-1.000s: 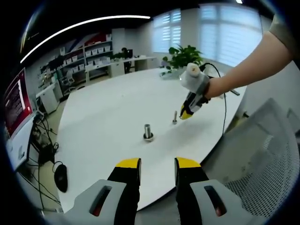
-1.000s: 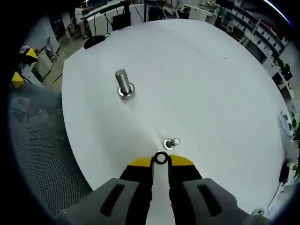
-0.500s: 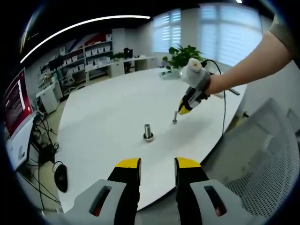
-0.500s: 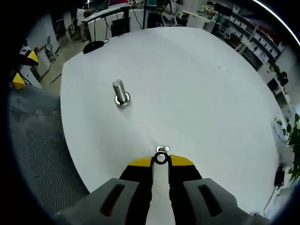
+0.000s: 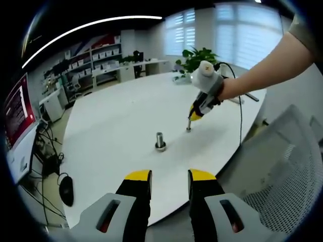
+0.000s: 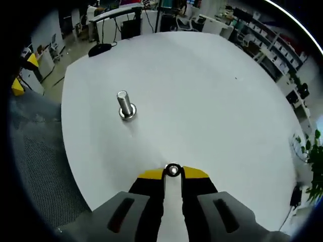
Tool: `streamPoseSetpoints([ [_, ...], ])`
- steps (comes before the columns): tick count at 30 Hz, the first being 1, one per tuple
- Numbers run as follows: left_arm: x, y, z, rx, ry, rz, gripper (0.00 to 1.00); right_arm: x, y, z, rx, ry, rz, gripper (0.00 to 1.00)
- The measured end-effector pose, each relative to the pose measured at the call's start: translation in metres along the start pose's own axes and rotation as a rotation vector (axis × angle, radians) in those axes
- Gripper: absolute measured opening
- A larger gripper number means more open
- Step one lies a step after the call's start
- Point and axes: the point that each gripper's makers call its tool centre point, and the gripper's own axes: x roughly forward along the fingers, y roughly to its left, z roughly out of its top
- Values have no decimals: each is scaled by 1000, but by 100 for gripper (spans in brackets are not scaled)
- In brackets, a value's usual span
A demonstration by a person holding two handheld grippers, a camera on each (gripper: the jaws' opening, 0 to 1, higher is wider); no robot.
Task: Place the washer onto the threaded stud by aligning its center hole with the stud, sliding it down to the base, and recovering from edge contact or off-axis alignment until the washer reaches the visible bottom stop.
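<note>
The right gripper (image 6: 173,174) has its yellow-tipped jaws pinched on the washer (image 6: 173,170), a small dark ring held flat between the tips. Through the washer's hole a pale metal spot shows, which looks like the top of the small stud directly beneath it; whether the ring has gone over the thread or only sits above it I cannot tell.

In the left gripper view the right gripper (image 5: 195,115) comes in on a bare arm (image 5: 272,68) from the right, with a white body and a black cable trailing from it, its tips tilted down and just at the top of the small stud (image 5: 188,126). That stud stands upright on the white table (image 5: 116,121). The washer is too small to make out there.

A second, thicker stud (image 6: 124,105) stands upright on its wide base farther along the table, well apart from the gripper, nearer the table's edge. In the left gripper view it sits (image 5: 160,141) between the left gripper and the small stud.

The left gripper (image 5: 169,176) hangs off the near edge of the table with its jaws parted and nothing between them.

A grey mesh chair (image 5: 282,166) stands beside the table on the right. A black mouse (image 5: 65,190) lies on the floor by some cables to the left. A potted plant (image 5: 199,58) stands beyond the far end of the table.
</note>
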Motion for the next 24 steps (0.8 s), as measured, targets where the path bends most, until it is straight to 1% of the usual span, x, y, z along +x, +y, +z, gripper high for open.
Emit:
streamPoseSetpoints([
  [2, 0, 0, 0, 0, 1, 0, 27, 0, 1, 0, 8, -2, 7, 13],
  [6, 1, 0, -1, 1, 5, -2, 27, 2, 0, -3, -10, 8, 7, 13],
  [14, 1, -1, -2, 1, 12, -4, 27, 12, 1, -4, -4, 32, 30, 14],
  [18, 1, 0, -3, 1, 14, -4, 27, 19, -1, -9, 7, 55, 35, 14],
  [24, 1, 0, -3, -3, 18, -3, 26, 29, 1, -14, 21, 73, 47, 14],
])
